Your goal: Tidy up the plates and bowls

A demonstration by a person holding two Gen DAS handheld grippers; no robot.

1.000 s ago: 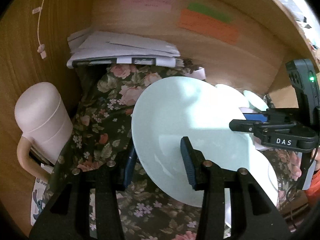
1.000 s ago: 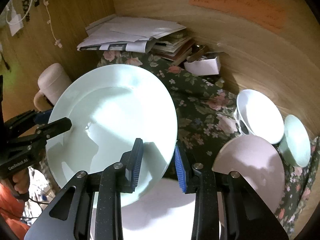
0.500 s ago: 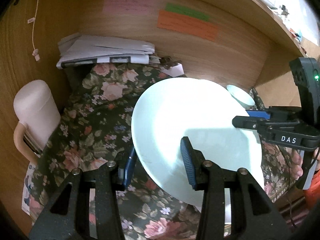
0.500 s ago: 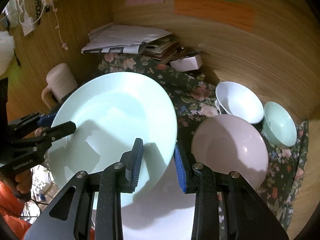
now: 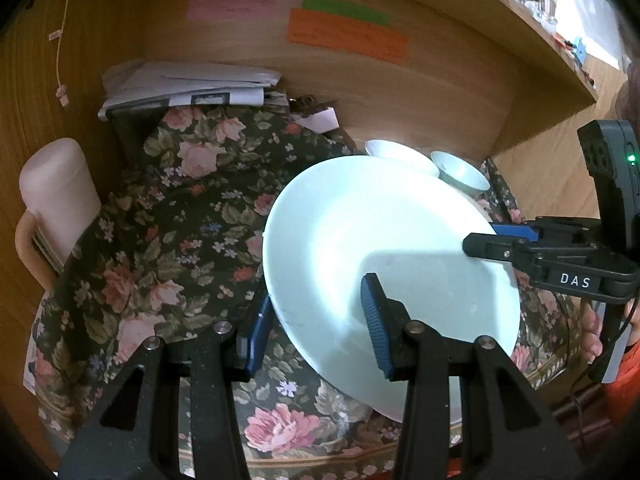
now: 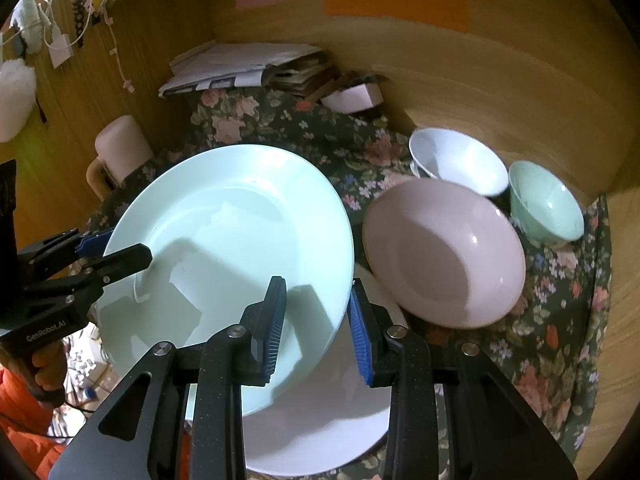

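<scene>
Both grippers clamp the pale green plate (image 6: 224, 232) by opposite rims: the left gripper (image 5: 316, 320) on one edge, the right gripper (image 6: 316, 320) on the other, holding it tilted above the floral cloth (image 5: 168, 240). Beneath it lies what looks like a white plate (image 6: 320, 432), with a pink bowl (image 6: 444, 252), white bowl (image 6: 456, 164) and green bowl (image 6: 548, 200) beside.

Pale green plate (image 6: 240, 232) tilted, lifted over white plate (image 6: 320, 432), near pink bowl (image 6: 444, 252).
</scene>
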